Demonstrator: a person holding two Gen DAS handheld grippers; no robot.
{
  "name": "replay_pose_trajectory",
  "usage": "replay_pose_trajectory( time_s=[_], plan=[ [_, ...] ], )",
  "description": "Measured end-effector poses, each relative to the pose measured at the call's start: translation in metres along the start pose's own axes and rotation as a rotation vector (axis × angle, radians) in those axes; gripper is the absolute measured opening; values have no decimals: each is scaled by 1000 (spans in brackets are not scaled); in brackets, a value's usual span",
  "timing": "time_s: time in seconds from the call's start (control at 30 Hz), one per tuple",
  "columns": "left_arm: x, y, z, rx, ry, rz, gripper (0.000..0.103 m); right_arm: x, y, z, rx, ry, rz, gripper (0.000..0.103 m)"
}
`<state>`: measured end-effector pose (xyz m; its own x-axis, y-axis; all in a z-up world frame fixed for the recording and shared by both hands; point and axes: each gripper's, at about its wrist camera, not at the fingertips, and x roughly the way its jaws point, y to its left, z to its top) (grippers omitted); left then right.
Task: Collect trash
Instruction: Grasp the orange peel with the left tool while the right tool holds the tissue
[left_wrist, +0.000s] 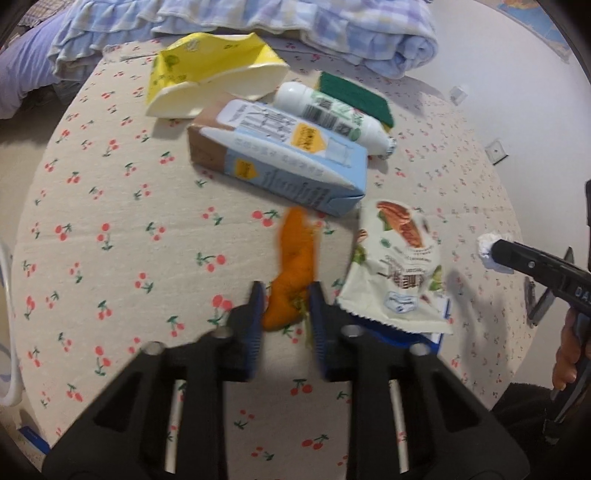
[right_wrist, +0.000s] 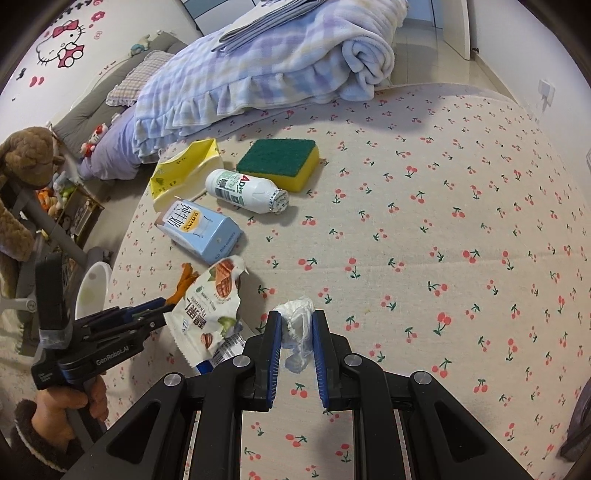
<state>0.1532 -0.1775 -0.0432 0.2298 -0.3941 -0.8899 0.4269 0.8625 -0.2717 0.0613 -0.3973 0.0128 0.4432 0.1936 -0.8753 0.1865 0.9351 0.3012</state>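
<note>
Now we hold the left gripper (left_wrist: 284, 295) loosely astride the orange peel (left_wrist: 295, 266) (long axis toward twelve o'clock), while our right gripper (right_wrist: 297, 325) pinches the crumpled tissue (right_wrist: 297, 328).

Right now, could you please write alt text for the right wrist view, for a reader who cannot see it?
The right gripper has its blue-padded jaws on either side of a crumpled white plastic wad on a cherry-print cloth. To its left, the left gripper reaches an orange peel beside a torn white snack packet.
</note>
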Motion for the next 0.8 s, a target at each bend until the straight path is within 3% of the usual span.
replay_pose_trajectory(
  time_s=[0.4,0.8],
  plan=[
    [-20,9,-1,-10,-52,20,20,-2,8,3,-9,-8,-1,17],
    [-54,46,-13,-78,-110,44,20,3,61,11,-74,-10,39,17]
  ],
)
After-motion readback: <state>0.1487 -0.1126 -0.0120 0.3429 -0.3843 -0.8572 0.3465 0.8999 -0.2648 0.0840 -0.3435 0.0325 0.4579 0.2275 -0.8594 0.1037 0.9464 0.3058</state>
